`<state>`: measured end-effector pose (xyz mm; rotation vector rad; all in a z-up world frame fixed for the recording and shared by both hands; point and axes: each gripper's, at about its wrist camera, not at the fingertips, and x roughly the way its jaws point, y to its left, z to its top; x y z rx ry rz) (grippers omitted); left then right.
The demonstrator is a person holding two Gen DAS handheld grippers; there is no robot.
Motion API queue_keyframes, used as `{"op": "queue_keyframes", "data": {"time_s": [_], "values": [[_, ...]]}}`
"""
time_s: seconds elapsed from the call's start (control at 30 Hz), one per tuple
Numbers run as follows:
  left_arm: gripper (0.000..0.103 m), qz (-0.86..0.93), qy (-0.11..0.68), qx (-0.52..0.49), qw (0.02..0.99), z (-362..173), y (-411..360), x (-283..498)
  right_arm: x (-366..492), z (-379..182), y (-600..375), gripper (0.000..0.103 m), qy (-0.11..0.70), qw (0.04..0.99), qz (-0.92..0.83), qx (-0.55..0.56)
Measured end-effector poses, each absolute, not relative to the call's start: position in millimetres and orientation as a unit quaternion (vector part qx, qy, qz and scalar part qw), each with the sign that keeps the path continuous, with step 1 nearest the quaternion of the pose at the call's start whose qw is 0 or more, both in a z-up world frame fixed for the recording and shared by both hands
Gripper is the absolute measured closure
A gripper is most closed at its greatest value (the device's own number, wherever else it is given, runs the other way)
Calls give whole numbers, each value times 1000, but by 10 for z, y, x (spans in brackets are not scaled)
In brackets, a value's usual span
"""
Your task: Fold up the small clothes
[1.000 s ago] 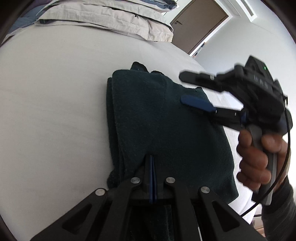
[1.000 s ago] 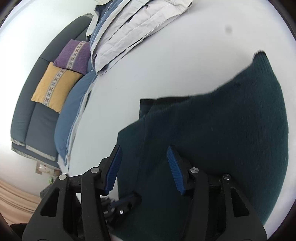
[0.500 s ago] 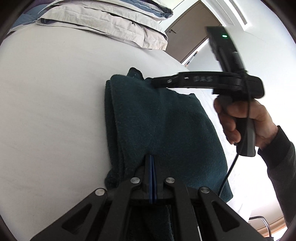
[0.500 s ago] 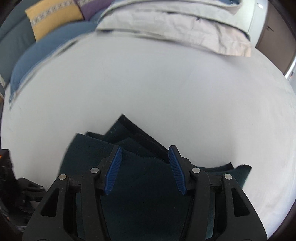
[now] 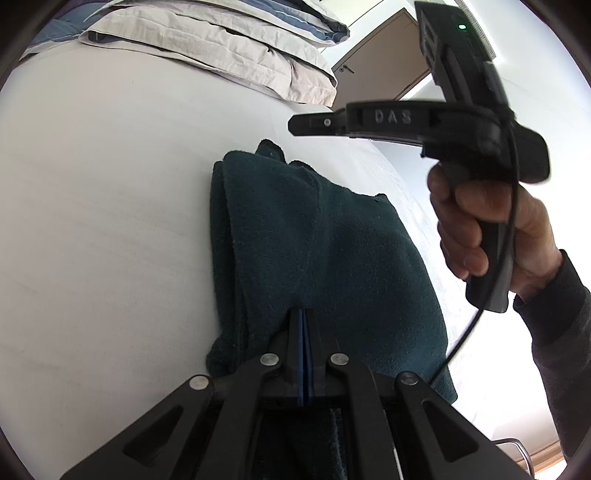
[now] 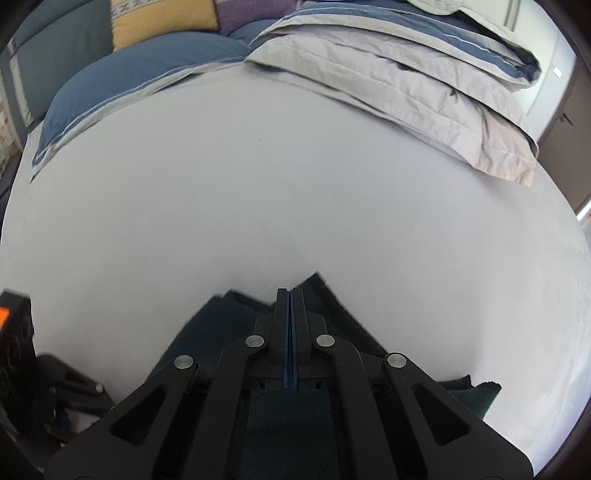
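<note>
Dark green fleece garment (image 5: 325, 251) is lying folded in layers on the white bedsheet (image 5: 110, 221), centre frame. Left gripper (image 5: 303, 321) is sitting at its near edge, fingers pressed together, empty. Right gripper (image 6: 290, 299) is hovering, fingers pressed together, empty. Folding is looking nearly finished; tidying perhaps remaining.

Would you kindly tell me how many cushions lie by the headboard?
2: a yellow cushion at the top left, a purple cushion beside it. More may be hidden.

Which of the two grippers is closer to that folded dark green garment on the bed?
Left. The left gripper sits low at the dark green garment's near edge; the right gripper hovers above its far end.
</note>
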<state>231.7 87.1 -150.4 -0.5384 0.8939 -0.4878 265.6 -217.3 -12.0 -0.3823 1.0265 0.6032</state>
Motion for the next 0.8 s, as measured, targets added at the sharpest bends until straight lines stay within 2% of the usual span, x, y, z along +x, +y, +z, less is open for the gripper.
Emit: {"op": "queue_keyframes", "data": {"time_s": [0.03,0.1,0.13,0.17,0.27,0.33,0.4,0.47,0.5,0.53,0.63,0.8], "values": [[97,-231,423,-256,838,-1509,874,2316,2709,-120,-2217,98,490,809,284,-159],[97,-232,424,-258,836,-1501,868,2336,2812,-121,-2329,69,498,813,264,-145],[97,-232,425,-258,836,-1496,867,2343,2829,-121,-2385,42,497,818,254,-138],[97,-232,426,-258,835,-1494,868,2350,2858,-123,-2450,39,494,822,251,-130],[97,-231,426,-256,836,-1495,863,2373,2961,-257,-2541,40,526,803,252,-125],[97,-231,426,-255,837,-1492,862,2371,3013,-435,-2539,55,560,779,250,-134],[97,-231,426,-255,837,-1494,867,2370,3035,-551,-2524,61,577,766,251,-130],[97,-231,425,-257,837,-1497,872,2374,3064,-506,-2504,90,573,766,270,-108],[97,-231,425,-257,836,-1497,873,2377,3056,-464,-2472,91,564,772,270,-114],[97,-231,425,-257,836,-1498,872,2381,3032,-429,-2412,103,556,774,275,-130],[97,-230,425,-255,837,-1495,863,2406,2936,-295,-2246,103,523,787,278,-174],[97,-228,425,-254,839,-1492,847,2385,2870,66,-2077,103,469,811,307,-169]]}}
